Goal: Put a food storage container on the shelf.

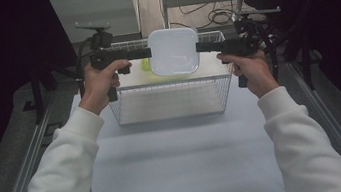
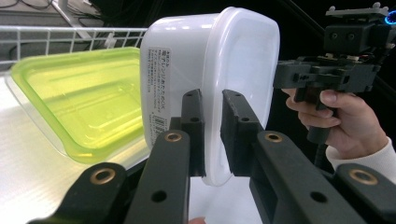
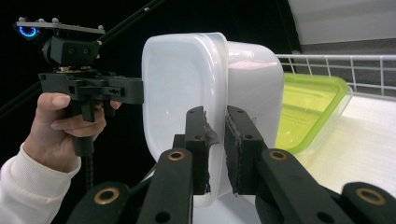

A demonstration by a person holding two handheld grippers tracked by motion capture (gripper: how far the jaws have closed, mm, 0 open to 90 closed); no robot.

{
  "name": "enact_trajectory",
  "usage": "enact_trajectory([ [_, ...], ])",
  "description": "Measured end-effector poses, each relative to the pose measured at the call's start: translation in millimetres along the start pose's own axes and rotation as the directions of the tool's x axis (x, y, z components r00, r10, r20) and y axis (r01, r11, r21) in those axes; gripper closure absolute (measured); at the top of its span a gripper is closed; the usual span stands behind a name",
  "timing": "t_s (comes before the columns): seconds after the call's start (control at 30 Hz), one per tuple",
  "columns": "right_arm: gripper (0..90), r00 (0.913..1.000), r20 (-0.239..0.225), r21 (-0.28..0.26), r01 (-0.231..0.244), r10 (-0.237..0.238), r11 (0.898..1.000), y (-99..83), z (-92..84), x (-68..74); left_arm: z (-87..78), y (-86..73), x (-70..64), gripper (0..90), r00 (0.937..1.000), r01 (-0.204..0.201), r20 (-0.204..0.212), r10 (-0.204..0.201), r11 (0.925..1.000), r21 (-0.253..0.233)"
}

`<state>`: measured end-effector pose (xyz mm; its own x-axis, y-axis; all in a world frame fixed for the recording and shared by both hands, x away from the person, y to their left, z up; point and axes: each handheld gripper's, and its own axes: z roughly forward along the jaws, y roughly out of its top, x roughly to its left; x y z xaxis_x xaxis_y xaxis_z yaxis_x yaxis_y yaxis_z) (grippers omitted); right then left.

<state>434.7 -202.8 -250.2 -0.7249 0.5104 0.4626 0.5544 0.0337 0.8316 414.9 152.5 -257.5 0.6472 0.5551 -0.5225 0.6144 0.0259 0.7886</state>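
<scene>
While both grippers clamp its rim, a white lidded container [image 1: 174,51] hangs above the wire basket [image 1: 174,103].
Left gripper [image 1: 148,52] and right gripper [image 1: 198,47] fingers pinch opposite edges; a green-lidded container [image 2: 79,100] lies in the basket.

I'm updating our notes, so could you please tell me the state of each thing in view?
White rounded-square plastic container: lidded, tipped on edge, held above the basket by both rims.
Yellow-green translucent plastic lid: lying flat in the basket.
White wire basket: upright on the table.
Left claw: shut on the container's rim.
Right claw: shut on the opposite rim.
</scene>
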Motion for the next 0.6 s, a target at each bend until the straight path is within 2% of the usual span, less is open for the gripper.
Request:
enact_trajectory([
  [0.2, 78.7, 1.0000, 0.005, 0.012, -0.002, 0.002, 1.000, 14.9, 8.4, -2.7, -0.6, 10.7, 8.8, 80.0, 0.9999, 0.017, -0.004, -0.017, 0.9998, -0.006],
  [0.3, 78.9, 0.9998, -0.013, -0.009, -0.014, 0.013, 1.000, 20.3, 11.6, -5.0, 0.1, 14.7, 13.2, 79.9, 0.9994, 0.035, -0.002, -0.035, 0.9994, -0.006],
  [0.6, 78.7, 0.9990, 0.006, 0.007, -0.044, 0.044, 0.999, 29.0, 25.7, -14.8, 4.1, 24.6, 24.4, 79.7, 0.9978, 0.059, -0.030, -0.060, 0.9982, -0.003],
])
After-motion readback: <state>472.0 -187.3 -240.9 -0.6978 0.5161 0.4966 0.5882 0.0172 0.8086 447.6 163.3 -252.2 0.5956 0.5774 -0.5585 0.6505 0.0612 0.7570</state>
